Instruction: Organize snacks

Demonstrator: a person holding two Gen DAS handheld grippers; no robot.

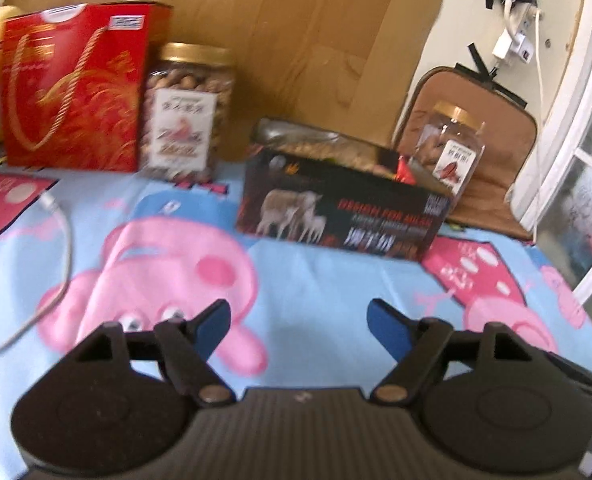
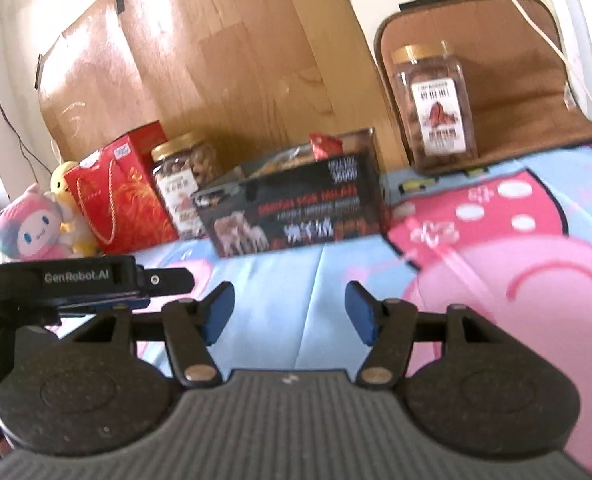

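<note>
Two grippers are seen above a bed covered with a light blue cartoon sheet (image 1: 316, 280), and nothing is held by either. The fingers of the left gripper (image 1: 299, 330) are spread wide, with only the sheet showing in the gap between the blue pads (image 1: 211, 326). The fingers of the right gripper (image 2: 289, 312) are likewise spread and empty; part of the other gripper's black body is visible at the left edge of the right wrist view.

The snacks are lined up along the far edge of the bed, well apart from both grippers. A black carton (image 1: 336, 212) with open top is placed near the middle, and packets can be seen inside it, among them a red one (image 2: 326, 145). To its left a large gold-lidded jar of nuts (image 1: 185, 114) is set upright, just beside a red gift bag (image 1: 73, 88) with rope handles. To the right of the carton a smaller gold-lidded jar (image 2: 434, 108) is stood upright in front of a brown cushion (image 2: 508, 80). Plush toys (image 2: 31, 230) are propped beside the red bag. A wood-patterned board (image 2: 215, 60) is leaned against the wall behind. A white cable (image 1: 61, 256) is laid across the sheet at the left.
</note>
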